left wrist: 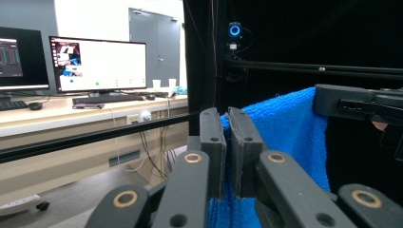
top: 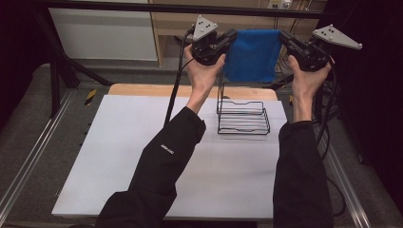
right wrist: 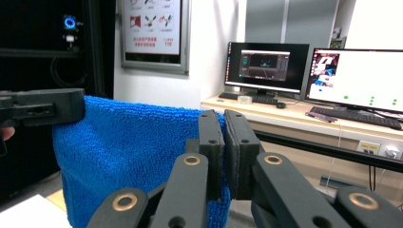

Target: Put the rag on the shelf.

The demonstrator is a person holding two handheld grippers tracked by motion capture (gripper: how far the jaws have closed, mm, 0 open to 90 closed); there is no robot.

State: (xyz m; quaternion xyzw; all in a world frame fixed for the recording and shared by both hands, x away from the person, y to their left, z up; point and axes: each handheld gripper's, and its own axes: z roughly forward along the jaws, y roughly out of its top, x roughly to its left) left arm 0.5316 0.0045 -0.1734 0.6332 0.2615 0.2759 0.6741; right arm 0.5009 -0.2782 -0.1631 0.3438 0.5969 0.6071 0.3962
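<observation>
blue towel [top: 253, 54] hangs stretched betw both tongs, left [top: 232, 36] & right [top: 285, 38] pinching its corners.

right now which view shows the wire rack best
The high view: the whole rack stands on the white table, below the blue cloth. The two gripper views look level, at the cloth and room behind.

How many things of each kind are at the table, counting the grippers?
Grippers: 2, left gripper and right gripper
Blue cloth: 1
Wire rack: 1
White board: 1
Total: 5
</observation>
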